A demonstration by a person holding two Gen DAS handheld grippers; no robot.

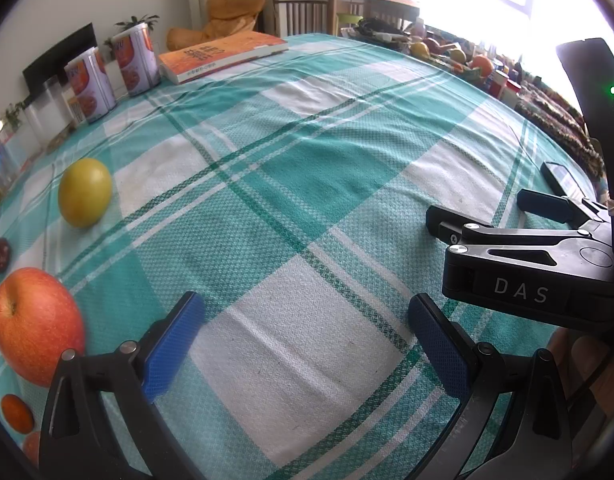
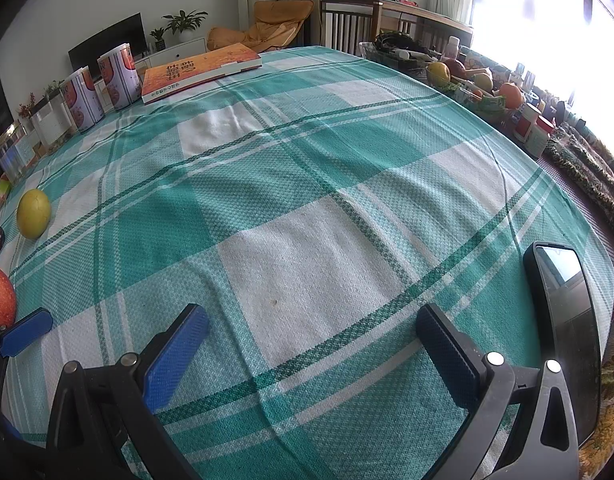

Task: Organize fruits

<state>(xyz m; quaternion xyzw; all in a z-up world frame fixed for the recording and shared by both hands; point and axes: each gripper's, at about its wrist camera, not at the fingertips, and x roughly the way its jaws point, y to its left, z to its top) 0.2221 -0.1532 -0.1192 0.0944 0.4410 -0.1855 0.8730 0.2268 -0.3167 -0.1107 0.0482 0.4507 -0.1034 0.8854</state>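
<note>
Left gripper (image 1: pixel 303 344) & right gripper (image 2: pixel 311 348) spread wide, empty; apple (image 1: pixel 35 326) best approached low, pads centred, squeezed gently.

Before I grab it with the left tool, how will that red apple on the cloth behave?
The apple is round and sits loose on the tablecloth, so a nudge would probably roll it. Its skin looks smooth and glossy, so it may slip between narrow pads. It looks solid and fairly heavy for its size. The left tool is open, likely wide enough.
</note>
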